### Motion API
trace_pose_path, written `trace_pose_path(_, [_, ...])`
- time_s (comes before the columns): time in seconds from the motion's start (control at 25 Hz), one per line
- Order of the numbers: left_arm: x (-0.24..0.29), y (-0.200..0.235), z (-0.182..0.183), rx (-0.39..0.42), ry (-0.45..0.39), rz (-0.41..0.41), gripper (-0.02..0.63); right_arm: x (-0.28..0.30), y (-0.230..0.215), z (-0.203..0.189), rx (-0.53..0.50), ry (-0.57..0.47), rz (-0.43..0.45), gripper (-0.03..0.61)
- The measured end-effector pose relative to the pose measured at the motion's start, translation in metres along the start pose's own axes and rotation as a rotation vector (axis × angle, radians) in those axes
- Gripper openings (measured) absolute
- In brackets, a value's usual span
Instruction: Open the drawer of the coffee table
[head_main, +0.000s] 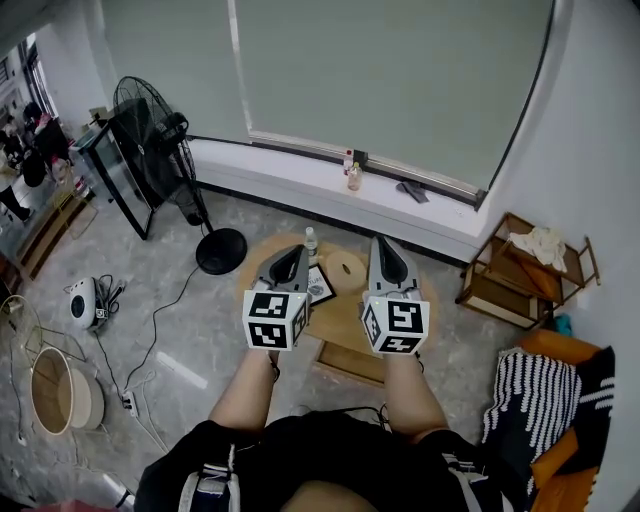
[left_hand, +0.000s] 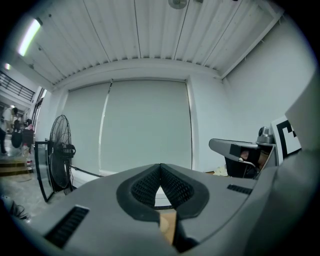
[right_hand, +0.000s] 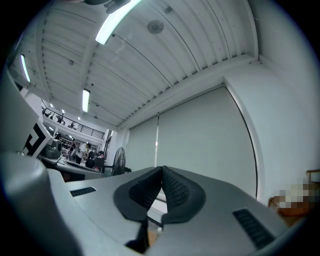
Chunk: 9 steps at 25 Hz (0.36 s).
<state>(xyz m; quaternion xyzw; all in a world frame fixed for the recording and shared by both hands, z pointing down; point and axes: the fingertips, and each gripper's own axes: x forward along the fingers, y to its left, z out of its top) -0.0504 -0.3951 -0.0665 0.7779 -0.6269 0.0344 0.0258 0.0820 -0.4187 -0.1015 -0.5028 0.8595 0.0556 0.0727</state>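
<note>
A round wooden coffee table (head_main: 343, 312) stands on the floor below my hands in the head view. Its drawer (head_main: 350, 362) looks pulled out toward me from under the near rim. My left gripper (head_main: 297, 250) and right gripper (head_main: 381, 242) are held side by side high above the tabletop, touching nothing. In the left gripper view my left gripper (left_hand: 160, 165) has its pads together, empty, aimed level at the window blind. In the right gripper view my right gripper (right_hand: 162, 169) is likewise shut and empty, tipped slightly upward.
On the tabletop are a small bottle (head_main: 311, 240), a dark-framed card (head_main: 320, 285) and a round wooden piece (head_main: 346, 268). A standing fan (head_main: 160, 140) is at the left, a wooden shelf (head_main: 520, 272) at the right, and a striped cushion (head_main: 545, 405) near right. Cables trail across the floor.
</note>
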Motion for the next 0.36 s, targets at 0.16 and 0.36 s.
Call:
trace_pose_path(0.16, [-0.0001,0.0020,0.0025,0.008,-0.010,-0.003,0.020,0.0016,0.0031,-0.0008,0.013,-0.010,0.015,0.012])
trace_pose_path(0.36, [0.0015,0.0026,0.0060,0.012,-0.014,-0.006,0.020,0.0057,0.0044,-0.0005,0.008,-0.006,0.025,0.012])
